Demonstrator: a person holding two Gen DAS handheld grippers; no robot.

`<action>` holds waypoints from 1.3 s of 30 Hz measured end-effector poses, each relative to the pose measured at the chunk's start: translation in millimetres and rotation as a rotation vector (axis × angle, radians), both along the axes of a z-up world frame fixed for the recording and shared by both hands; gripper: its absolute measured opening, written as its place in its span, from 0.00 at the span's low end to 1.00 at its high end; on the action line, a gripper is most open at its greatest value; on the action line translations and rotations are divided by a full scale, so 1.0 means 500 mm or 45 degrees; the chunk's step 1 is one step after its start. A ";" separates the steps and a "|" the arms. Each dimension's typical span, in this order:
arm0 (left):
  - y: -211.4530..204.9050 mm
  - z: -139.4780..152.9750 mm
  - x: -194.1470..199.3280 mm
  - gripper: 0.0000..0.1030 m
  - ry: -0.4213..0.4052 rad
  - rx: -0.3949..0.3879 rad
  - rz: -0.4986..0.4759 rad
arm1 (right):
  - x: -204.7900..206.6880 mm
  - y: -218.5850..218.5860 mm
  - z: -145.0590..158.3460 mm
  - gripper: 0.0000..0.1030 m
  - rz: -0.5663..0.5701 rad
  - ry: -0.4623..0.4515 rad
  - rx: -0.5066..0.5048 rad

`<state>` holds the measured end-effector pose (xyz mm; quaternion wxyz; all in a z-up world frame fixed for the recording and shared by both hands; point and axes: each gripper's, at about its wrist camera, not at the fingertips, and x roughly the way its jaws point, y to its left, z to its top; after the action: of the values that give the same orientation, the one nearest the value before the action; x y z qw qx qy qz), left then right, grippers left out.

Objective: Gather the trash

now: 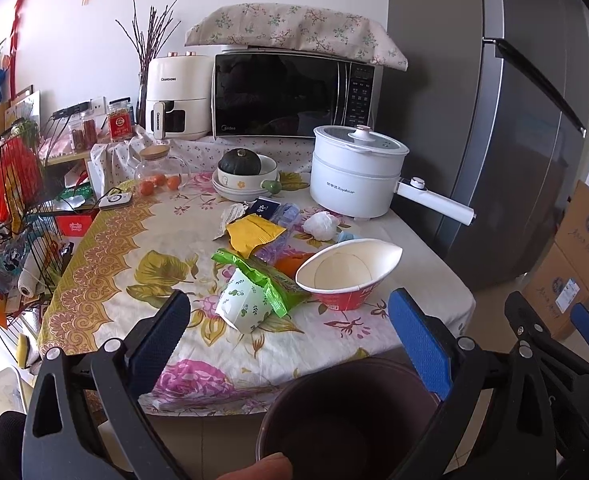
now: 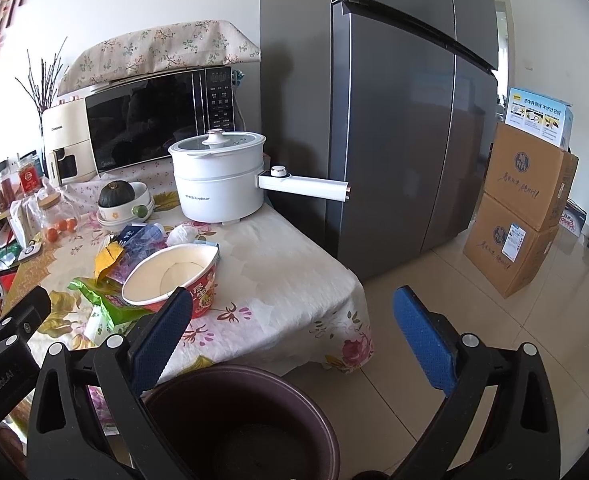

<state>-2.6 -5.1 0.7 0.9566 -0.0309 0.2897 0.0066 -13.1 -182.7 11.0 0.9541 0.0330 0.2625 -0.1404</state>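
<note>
place: home kitchen | signs: microwave point(image 1: 292, 94); fridge point(image 2: 394, 112); electric pot point(image 1: 356, 170); floral-cloth table point(image 1: 134, 240)

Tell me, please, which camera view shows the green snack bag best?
The left wrist view: the green snack bag lies near the middle, mostly unobstructed. In the right wrist view the green snack bag is small and partly hidden behind the noodle bowl.

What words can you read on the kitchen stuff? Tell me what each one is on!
"CHANGHONG": cream air fryer, on its top and handle.
"Midea": microwave, bottom left corner.
"Royalstar": white electric pot; the characters before it are blurred.
Microwave buttons, red jar label, noodle bowl, snack bags and cardboard boxes: too small or blurred.
</note>
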 end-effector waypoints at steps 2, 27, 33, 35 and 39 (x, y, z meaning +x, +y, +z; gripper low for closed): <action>-0.002 0.000 -0.001 0.94 0.002 -0.001 -0.003 | 0.001 0.000 -0.001 0.93 0.000 0.004 0.006; -0.006 -0.048 -0.009 0.94 0.141 0.016 -0.020 | -0.016 0.006 -0.032 0.93 0.016 0.098 -0.047; -0.010 -0.052 -0.010 0.94 0.148 0.031 -0.021 | -0.021 0.002 -0.033 0.93 0.009 0.070 -0.059; -0.010 -0.054 -0.011 0.94 0.150 0.026 -0.020 | -0.023 0.002 -0.033 0.93 0.007 0.077 -0.072; -0.009 -0.060 -0.013 0.94 0.158 -0.005 -0.023 | -0.024 -0.001 -0.039 0.93 0.001 0.088 -0.087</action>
<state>-9.0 -9.6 -29.5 0.9367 -0.0296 0.3488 -0.0006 -25.3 -183.2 -8.6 0.9451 -0.0045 0.2902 -0.1500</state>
